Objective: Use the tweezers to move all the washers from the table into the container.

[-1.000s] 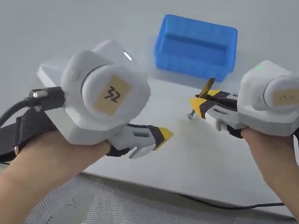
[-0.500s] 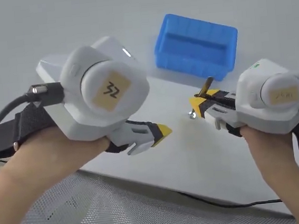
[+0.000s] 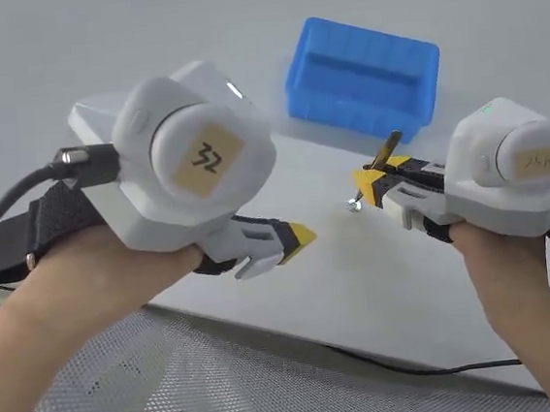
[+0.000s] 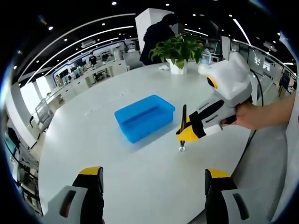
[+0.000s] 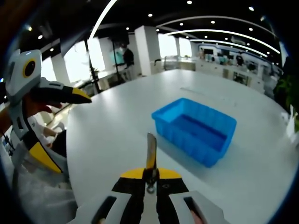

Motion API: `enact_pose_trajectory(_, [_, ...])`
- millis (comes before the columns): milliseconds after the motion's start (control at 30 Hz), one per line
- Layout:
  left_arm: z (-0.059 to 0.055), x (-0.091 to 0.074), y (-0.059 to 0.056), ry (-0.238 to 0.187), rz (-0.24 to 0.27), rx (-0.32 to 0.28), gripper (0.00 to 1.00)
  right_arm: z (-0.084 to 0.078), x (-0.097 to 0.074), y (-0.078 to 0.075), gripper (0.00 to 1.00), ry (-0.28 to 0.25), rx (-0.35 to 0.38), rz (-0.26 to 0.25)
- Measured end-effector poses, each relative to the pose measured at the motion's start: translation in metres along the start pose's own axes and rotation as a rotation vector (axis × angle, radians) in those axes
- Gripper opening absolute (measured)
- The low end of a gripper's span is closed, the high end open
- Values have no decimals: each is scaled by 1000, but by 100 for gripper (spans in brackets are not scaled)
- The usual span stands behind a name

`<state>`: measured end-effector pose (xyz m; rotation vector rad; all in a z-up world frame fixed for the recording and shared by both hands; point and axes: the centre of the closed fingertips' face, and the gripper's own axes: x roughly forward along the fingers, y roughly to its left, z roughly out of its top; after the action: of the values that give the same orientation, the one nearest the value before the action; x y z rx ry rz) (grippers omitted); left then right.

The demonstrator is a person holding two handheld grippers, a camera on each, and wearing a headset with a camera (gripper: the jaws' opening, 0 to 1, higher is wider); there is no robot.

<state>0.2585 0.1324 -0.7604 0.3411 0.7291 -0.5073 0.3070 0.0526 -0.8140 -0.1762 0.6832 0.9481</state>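
Observation:
A blue container (image 3: 365, 73) stands open on the white table (image 3: 360, 276), and it also lies ahead in the right gripper view (image 5: 196, 127). My right gripper (image 3: 370, 183) is shut on brass-coloured tweezers (image 3: 385, 149) just in front of the container. The tweezers point down at the table. A tiny silvery piece (image 3: 355, 204) sits at their tips; I cannot tell whether it is held. My left gripper (image 3: 298, 240) hovers to the left with its jaws wide apart and nothing between them (image 4: 152, 182). The tweezers (image 4: 183, 122) hang ahead of it.
A grey mesh surface (image 3: 175, 381) lies below the table's near edge, with a black cable (image 3: 408, 370) running along it. A potted plant (image 4: 180, 51) stands far back on the table. A person (image 4: 159, 32) stands behind it.

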Motion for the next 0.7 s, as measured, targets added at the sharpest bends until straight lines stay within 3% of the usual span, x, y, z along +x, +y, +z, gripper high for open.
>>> enact_pose_trajectory(433, [-2, 1, -1, 6, -2, -1, 92, -1, 1, -7, 5, -14, -9, -35])
enact_pose_trajectory(700, [-3, 3, -2, 12, -4, 2, 92, 1, 4, -6, 5, -20, 2, -26])
